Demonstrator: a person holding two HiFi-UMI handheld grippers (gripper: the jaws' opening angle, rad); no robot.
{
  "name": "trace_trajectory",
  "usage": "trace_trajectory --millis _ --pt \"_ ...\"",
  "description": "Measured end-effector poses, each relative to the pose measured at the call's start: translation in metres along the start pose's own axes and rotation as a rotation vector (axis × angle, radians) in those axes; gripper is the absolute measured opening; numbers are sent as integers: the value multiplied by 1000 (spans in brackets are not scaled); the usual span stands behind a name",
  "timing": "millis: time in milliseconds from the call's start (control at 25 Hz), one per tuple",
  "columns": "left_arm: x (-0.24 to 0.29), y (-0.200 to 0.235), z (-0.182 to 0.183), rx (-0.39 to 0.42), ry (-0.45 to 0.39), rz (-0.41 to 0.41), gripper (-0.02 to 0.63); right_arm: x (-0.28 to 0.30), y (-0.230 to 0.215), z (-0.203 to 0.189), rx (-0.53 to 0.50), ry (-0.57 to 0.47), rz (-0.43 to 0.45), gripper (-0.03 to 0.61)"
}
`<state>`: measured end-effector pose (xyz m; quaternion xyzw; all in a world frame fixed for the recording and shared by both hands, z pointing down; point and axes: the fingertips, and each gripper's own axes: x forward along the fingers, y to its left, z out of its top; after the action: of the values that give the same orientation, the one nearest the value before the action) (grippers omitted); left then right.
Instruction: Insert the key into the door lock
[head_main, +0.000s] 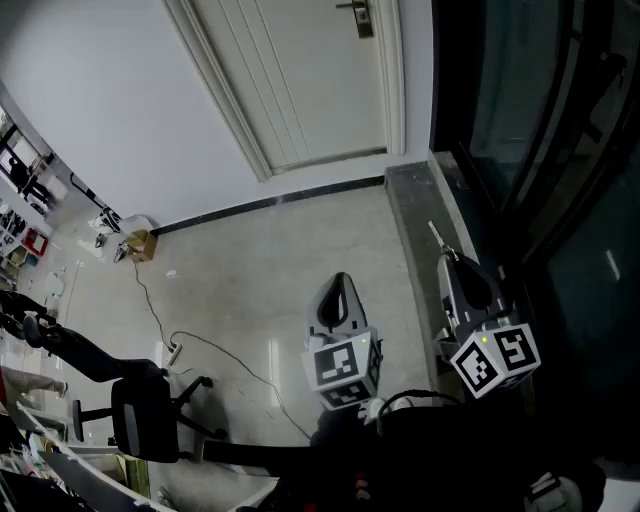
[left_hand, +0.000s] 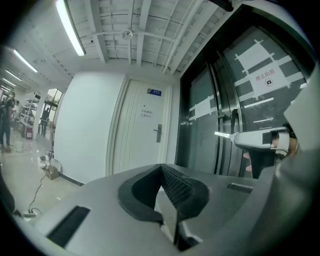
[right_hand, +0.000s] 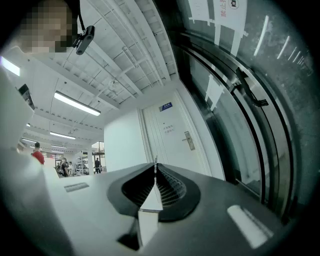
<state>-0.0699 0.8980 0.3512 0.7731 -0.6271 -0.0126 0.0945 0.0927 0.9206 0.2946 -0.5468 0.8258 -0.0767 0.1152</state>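
Observation:
The white door (head_main: 300, 80) stands at the far end of the floor, its metal handle and lock (head_main: 360, 18) at the top edge of the head view. My right gripper (head_main: 447, 258) is shut on a thin silver key (head_main: 436, 235) that sticks out past its tips toward the door. In the right gripper view the key (right_hand: 155, 162) shows edge-on between the shut jaws, and the lock (right_hand: 188, 141) is far ahead, slightly right. My left gripper (head_main: 340, 282) hangs beside it, shut and holding nothing. In the left gripper view the lock (left_hand: 158, 133) is also distant.
A dark glass wall (head_main: 540, 150) runs along the right, close to the right gripper. On the floor to the left are an office chair (head_main: 145, 410), a trailing cable (head_main: 200, 345) and a small cardboard box (head_main: 140, 243). People (left_hand: 6, 120) stand far off on the left.

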Motion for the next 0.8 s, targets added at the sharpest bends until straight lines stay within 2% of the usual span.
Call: trace_trajectory --millis 600,800 --pt "4 0 -3 1 8 5 2 3 -2 1 -10 10 -1 12" --pt "-1 8 -2 -22 8 11 2 5 4 -3 -57 30 -10 12"
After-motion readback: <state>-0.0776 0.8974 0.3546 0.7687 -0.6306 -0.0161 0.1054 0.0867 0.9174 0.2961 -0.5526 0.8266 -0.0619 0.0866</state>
